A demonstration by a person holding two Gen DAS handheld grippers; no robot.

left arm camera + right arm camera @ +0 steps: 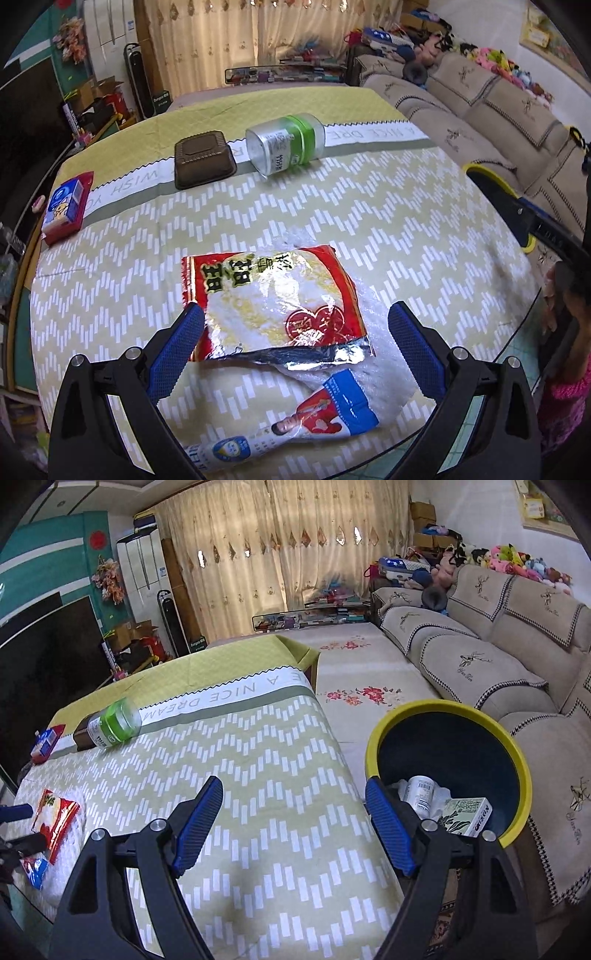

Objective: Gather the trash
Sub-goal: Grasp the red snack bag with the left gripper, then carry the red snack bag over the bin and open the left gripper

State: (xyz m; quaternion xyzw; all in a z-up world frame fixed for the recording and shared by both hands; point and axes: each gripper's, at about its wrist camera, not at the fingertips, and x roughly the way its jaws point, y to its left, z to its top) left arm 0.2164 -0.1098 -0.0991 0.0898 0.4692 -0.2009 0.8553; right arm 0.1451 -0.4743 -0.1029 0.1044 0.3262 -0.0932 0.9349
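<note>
A red-and-white snack wrapper lies on the patterned tablecloth, on top of crumpled clear plastic. A blue, white and red wrapper lies just in front of it. My left gripper is open and straddles the snack wrapper, its pads not pressing it. My right gripper is open over bare cloth near the table's right edge, with nothing between its fingers. Right of it stands the yellow-rimmed dark bin, holding a white bottle and a green-and-white carton. The snack wrapper also shows at the far left.
At the table's far side lie a clear bottle with a green label, a brown plastic tray and a red-and-blue box. A beige sofa runs along the right. A person's hand and pink sleeve are at the right edge.
</note>
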